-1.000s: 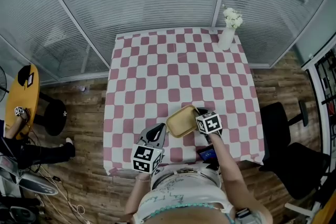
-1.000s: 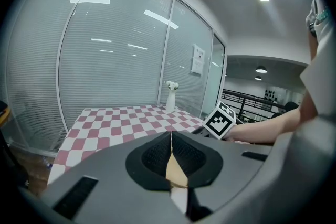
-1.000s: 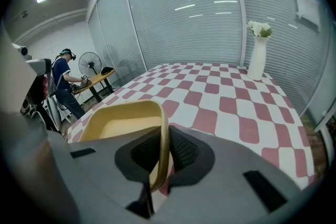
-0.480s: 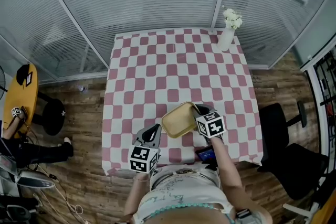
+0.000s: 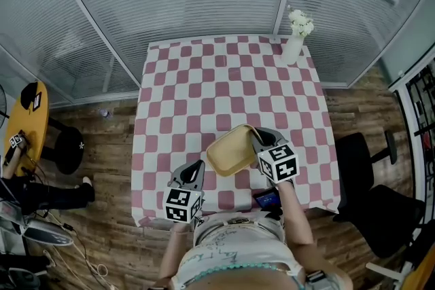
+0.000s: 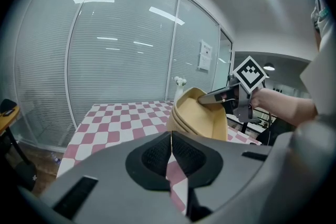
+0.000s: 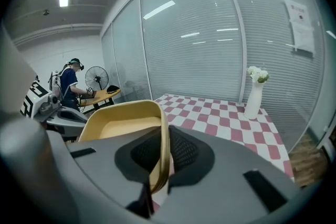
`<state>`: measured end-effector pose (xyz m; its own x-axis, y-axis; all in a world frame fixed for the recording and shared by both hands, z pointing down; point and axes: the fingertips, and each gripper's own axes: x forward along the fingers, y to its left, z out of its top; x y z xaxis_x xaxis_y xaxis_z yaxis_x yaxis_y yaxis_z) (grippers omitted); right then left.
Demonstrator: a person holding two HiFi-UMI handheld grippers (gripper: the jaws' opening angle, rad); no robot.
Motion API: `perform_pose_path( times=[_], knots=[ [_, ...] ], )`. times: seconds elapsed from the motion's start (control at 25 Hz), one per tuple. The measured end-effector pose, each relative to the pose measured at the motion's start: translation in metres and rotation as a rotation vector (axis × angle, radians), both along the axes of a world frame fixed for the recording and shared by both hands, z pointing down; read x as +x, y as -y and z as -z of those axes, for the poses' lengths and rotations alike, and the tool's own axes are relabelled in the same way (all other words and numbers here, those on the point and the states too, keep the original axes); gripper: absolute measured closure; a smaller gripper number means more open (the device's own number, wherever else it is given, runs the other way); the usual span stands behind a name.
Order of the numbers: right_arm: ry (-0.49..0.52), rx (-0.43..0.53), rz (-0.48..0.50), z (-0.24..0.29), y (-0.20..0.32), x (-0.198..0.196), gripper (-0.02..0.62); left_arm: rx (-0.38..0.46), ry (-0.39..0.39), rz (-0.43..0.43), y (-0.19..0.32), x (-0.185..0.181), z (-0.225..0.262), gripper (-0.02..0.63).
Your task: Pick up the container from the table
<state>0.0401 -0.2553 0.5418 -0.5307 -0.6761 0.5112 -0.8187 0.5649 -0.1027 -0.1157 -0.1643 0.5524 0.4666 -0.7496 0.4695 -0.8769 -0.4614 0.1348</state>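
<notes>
Pinching the empty tan container [image 5: 230, 150] by its rim, right gripper [image 5: 258, 140]; left gripper [image 5: 194, 168] closed, empty.

Container [image 5: 230, 151] tilted in R gripper [image 5: 257, 138]

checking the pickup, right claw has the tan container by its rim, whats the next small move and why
Probably raise the right claw a little and level it: it pinches only one rim of the tan container, which hangs tilted over the checkered table. The left claw is shut and empty.
</notes>
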Motion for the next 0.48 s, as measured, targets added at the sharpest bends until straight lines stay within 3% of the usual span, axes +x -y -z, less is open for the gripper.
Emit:
perform_pose_path(
  times=[0.48],
  knots=[
    [0.059, 0.118, -0.011, 0.061, 0.000, 0.002, 0.578, 0.009, -0.004, -0.013, 0.001, 0.005, 0.002, 0.591]
  ],
)
